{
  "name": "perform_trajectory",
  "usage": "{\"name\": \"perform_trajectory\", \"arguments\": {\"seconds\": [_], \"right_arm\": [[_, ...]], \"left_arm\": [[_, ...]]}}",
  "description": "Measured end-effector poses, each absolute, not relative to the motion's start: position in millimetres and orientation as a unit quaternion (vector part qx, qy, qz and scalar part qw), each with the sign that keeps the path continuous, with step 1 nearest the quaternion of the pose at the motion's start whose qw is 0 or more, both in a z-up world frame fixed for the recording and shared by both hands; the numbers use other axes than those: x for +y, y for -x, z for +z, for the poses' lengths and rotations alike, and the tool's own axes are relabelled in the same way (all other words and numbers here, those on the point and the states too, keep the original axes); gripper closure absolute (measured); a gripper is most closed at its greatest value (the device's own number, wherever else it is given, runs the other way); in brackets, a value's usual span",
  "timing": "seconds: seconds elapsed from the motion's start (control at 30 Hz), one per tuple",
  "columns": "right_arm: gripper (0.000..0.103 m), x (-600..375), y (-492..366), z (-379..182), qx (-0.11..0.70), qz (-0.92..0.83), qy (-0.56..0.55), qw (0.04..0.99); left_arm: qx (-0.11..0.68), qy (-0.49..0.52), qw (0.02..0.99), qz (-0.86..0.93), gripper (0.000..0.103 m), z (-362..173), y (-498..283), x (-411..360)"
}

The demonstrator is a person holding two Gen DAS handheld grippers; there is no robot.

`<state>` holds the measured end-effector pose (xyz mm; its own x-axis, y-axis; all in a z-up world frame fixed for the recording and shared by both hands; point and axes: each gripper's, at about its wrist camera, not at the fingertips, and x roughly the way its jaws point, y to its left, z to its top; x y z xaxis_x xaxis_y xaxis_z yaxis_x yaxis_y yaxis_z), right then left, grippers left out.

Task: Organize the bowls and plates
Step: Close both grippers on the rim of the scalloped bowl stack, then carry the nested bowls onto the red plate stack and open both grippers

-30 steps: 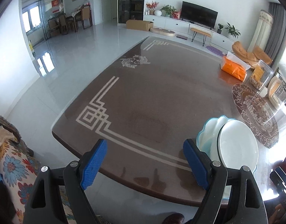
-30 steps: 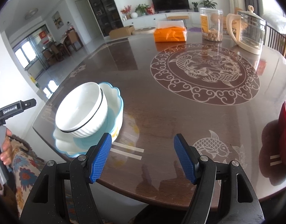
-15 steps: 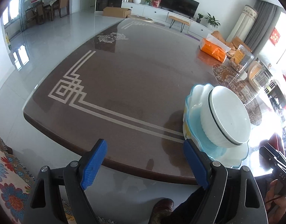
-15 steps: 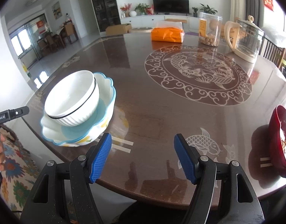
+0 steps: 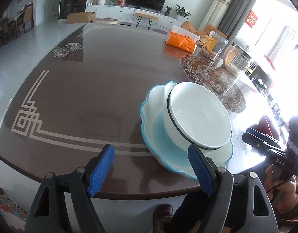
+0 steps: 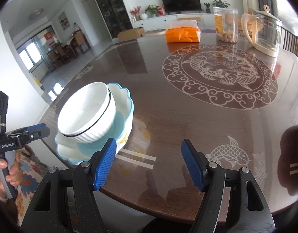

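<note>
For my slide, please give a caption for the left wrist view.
Open left gripper approaches a ribbed white bowl tilted inside a scalloped blue-rimmed dish on a glossy brown table.

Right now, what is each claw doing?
Left claw: open, just been closing, holding nothing.
Right claw: open, empty.

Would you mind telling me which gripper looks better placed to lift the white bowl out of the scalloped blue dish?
Probably the left gripper: open, its jaws just closing, one pad beside the white bowl. The right gripper, also open, faces bare table.
</note>
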<state>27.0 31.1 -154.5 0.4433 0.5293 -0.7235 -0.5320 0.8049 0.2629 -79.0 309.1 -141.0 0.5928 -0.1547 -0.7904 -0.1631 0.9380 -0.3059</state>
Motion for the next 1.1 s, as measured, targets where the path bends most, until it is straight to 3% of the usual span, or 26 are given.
{"name": "perform_trajectory", "arguments": {"seconds": [0.13,0.33,0.4,0.47,0.63,0.7,1.1], "right_arm": [[0.031,39.3,-39.0,-149.2,0.428,0.312,0.000,0.848],[0.034,66.0,-58.8,-156.5,0.462,0.330,0.011,0.823],[0.063,75.2,-66.3,-162.9,0.478,0.337,0.016,0.811],[0.074,82.0,-74.0,-170.6,0.497,0.344,0.010,0.797],[0.077,93.4,-82.0,-186.7,0.521,0.353,-0.003,0.777],[0.086,98.5,-80.8,-188.9,0.525,0.355,-0.001,0.774],[0.086,72.1,-77.1,-180.5,0.510,0.329,-0.004,0.794]], "left_arm": [[0.471,0.206,0.857,-0.015,0.054,-156.7,66.6,312.2],[0.480,0.206,0.852,-0.022,0.072,-166.3,58.3,307.1],[0.480,0.210,0.851,-0.020,0.073,-168.9,56.8,307.4],[0.481,0.217,0.849,-0.016,0.078,-171.5,55.2,310.2],[0.470,0.238,0.850,-0.017,0.078,-176.8,55.5,314.5],[0.467,0.235,0.853,-0.013,0.078,-176.7,56.9,313.3],[0.464,0.203,0.862,-0.030,0.078,-165.3,38.9,278.1]]}}
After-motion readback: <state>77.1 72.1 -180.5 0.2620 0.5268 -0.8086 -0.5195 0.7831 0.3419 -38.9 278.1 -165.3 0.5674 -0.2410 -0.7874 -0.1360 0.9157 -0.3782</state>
